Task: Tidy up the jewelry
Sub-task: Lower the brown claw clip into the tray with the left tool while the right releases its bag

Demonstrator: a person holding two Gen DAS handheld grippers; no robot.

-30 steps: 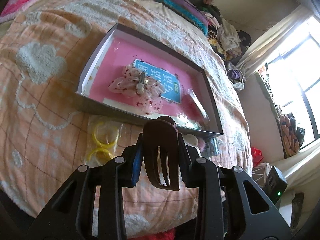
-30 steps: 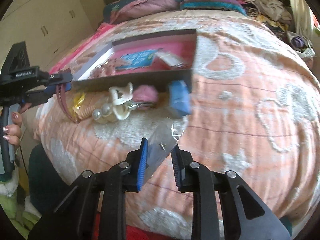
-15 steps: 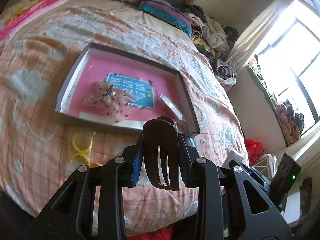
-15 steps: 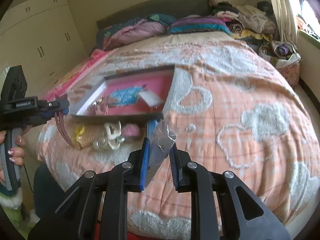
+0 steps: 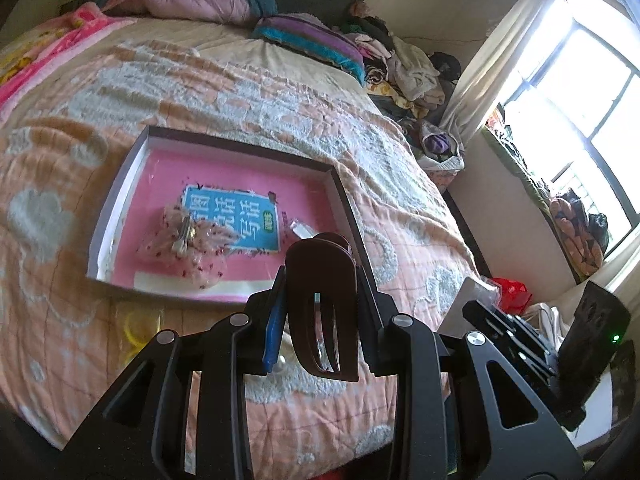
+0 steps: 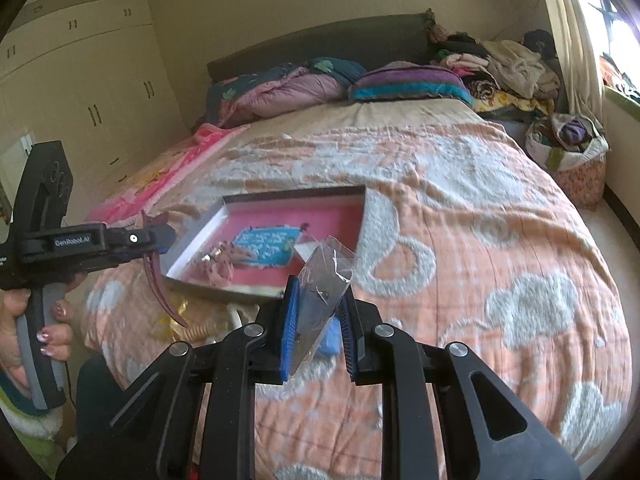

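— Two views to go through; what is the left wrist camera showing?

— The left hand-held gripper (image 5: 320,320) is clamping a dark brown hair claw (image 5: 323,308) between its pads, above the near edge of the bed (image 5: 400,168). Beyond it the shallow box (image 5: 120,184) with the pink lining is lying on the peach blanket, already holding a pink sheer bow clip (image 5: 188,244) and a blue card (image 5: 232,218) with large white Chinese characters that I am not reading reliably.

— And the right wrist view?

— The right hand-held gripper (image 6: 318,326) is pinching a small clear packet (image 6: 322,280) with tiny earrings inside, hovering short of the box. Loose pieces are lying on the blanket in front of the box, among them yellow rings (image 6: 170,318) in a wrapper. "GenRobot.AI" is printed on the left unit's body.

— How should the drop be going?

— I'd judge each hand should be carrying its piece over bare pink lining, lowering before letting go, and taking turns so the tools are not colliding. The packet is floppy, so setting it flat matters.
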